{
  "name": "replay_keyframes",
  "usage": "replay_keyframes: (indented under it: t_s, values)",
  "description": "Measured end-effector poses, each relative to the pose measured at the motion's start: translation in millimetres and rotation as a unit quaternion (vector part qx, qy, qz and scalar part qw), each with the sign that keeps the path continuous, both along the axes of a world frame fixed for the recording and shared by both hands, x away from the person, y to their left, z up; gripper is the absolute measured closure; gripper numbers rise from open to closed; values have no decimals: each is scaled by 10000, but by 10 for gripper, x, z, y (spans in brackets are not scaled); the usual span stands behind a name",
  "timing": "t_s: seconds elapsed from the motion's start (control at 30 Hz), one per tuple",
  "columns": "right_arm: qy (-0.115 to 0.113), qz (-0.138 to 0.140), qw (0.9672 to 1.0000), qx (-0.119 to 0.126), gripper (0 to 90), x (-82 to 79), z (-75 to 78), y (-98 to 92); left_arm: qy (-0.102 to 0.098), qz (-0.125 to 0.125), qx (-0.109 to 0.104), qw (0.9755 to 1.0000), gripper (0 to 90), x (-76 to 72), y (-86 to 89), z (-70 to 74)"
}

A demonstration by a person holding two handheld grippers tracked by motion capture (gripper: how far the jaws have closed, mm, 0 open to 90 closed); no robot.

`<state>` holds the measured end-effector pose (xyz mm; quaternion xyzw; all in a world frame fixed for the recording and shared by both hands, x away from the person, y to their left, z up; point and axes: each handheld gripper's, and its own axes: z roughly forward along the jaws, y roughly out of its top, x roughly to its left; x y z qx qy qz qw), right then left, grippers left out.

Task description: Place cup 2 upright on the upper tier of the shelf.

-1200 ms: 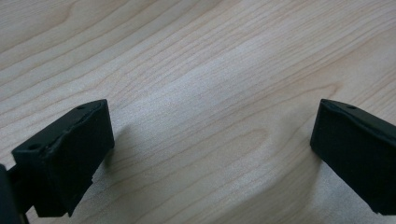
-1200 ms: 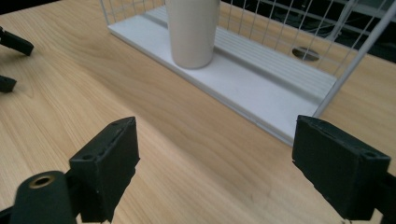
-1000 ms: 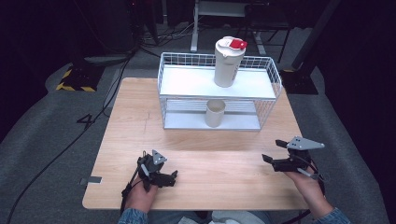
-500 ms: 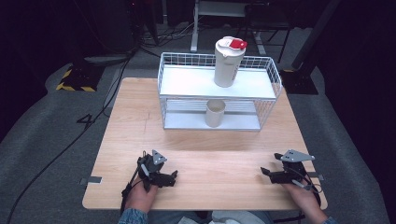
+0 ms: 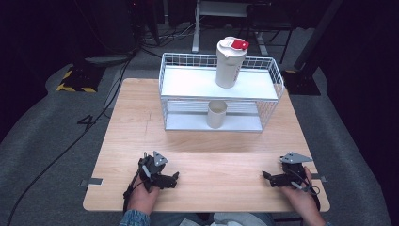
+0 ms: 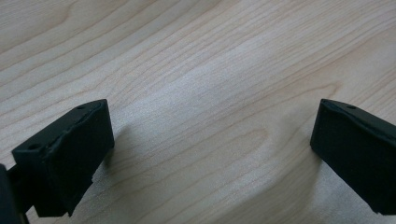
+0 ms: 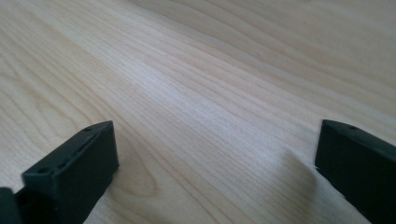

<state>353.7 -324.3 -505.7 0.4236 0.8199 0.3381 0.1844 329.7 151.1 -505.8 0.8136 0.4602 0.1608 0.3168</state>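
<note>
My left gripper [image 5: 170,179] rests low on the wooden table [image 5: 216,150] near its front left, and a hand holds it. Its jaws stand wide apart in the left gripper view [image 6: 212,140], with bare wood between them. My right gripper [image 5: 269,178] sits near the front right edge. Its jaws have just been opening and now stand wide in the right gripper view [image 7: 217,149], with nothing between them. A white wire rack [image 5: 270,75] stands at the back of the table. A white tumbler with a red lid flap [image 5: 229,63] is upright on its top shelf, and a beige cup [image 5: 216,114] stands on the lower shelf.
Bare wood lies between the two grippers and the rack. Dark floor with cables [image 5: 99,117] surrounds the table, and a yellow-and-black striped block [image 5: 75,80] lies at the back left.
The right hand has come down from above the table to rest near the front right edge. The left hand and the things on the rack have not moved.
</note>
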Motion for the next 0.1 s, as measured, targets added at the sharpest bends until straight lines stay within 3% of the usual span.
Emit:
replay_keyframes:
  t_s: [0.1]
  values:
    - [36, -121, 9999, 26, 1, 6, -2, -10, -6, -3, 9, 10000, 0, 0, 2, 1]
